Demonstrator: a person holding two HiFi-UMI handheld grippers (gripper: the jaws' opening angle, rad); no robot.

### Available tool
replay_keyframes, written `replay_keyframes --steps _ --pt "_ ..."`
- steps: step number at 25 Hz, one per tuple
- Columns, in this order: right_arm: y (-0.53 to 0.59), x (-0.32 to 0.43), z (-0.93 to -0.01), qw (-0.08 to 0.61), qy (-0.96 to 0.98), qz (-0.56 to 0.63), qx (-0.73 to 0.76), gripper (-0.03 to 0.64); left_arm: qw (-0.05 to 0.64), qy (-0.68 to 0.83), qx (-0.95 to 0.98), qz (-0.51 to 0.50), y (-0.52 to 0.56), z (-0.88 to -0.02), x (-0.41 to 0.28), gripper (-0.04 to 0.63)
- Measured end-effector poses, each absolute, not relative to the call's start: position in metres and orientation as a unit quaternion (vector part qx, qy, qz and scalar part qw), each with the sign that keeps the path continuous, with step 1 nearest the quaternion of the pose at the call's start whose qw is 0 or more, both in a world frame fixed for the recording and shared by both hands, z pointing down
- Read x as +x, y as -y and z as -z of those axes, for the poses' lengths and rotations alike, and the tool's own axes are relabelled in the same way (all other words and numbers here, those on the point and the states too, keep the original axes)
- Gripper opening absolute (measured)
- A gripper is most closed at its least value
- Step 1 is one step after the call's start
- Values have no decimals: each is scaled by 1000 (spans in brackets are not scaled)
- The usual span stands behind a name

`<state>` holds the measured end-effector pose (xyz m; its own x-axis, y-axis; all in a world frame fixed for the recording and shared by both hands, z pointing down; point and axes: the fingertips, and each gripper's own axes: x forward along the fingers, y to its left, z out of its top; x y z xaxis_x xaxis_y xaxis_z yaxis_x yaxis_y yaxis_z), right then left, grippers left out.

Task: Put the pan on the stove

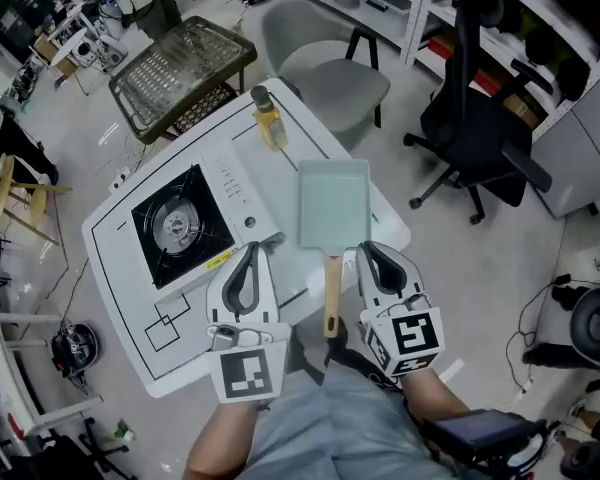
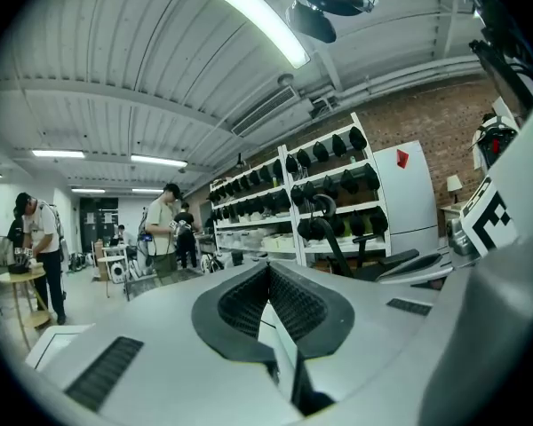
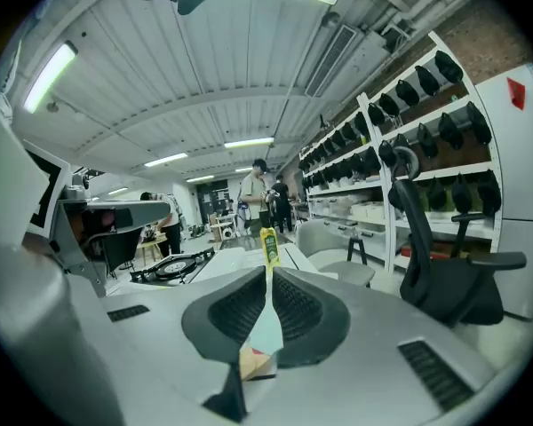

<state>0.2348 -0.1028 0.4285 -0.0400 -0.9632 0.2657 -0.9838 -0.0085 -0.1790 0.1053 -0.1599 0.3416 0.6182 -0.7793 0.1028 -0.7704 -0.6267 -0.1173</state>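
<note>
— Whereabouts of the pan (image 1: pixel 332 208)?
— Flat on the white bench (image 1: pixel 120 298), toward its right edge, just right of the portable gas stove (image 1: pixel 180 226) and not on it. Rectangular, pale green, with the wooden handle (image 1: pixel 331 298) pointing to the near side.
— And the left tool (image 1: pixel 246 268)?
— Over the near part of the bench, left of the handle, close to the stove's near right corner. Closed tip to tip, with nothing gripped between the ribbed pads.
— Right tool (image 1: pixel 380 266)?
— Just right of the handle and apart from it. Closed as well, tips together, holding nothing. Only a sliver of pale green pan and wood visible through the slit behind the tips in the right gripper view.
— The stove itself?
— Black top with a round burner (image 1: pixel 172 226) in the middle and a white control strip along the right side.
— Anything else on the bench?
— A yellow bottle (image 1: pixel 269 120) with a dark cap, upright at the far side, beyond the pan's far left corner.
— Around the bench?
— A grey chair (image 1: pixel 330 68) on the far side, a black office chair (image 1: pixel 475 118) to the far right, a wire rack (image 1: pixel 180 63) at the far left. People (image 2: pixel 164 229) standing well off in the background.
</note>
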Motion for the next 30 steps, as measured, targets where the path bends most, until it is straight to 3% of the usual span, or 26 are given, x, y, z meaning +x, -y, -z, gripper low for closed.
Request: replay_keyframes --steps 16,21,22,23,24,30 --pt "74 212 -538 55 680 -280 675 52 -33 -398 -904 151 162 -448 108 18" --pt "71 202 -541 7 694 -329 641 56 -37 -398 -904 155 164 -454 106 18" --pt "72 197 -541 -11 700 -347 623 78 -37 -397 -903 156 164 -456 105 18" --pt "72 191 -541 -28 706 -367 605 152 -38 -397 -903 157 165 -457 105 18" --pt "73 187 -541 -45 710 -385 588 185 -39 -397 -903 158 165 -458 105 18" --pt "78 178 -554 -81 695 -457 549 207 -49 -397 -902 163 173 -465 102 18"
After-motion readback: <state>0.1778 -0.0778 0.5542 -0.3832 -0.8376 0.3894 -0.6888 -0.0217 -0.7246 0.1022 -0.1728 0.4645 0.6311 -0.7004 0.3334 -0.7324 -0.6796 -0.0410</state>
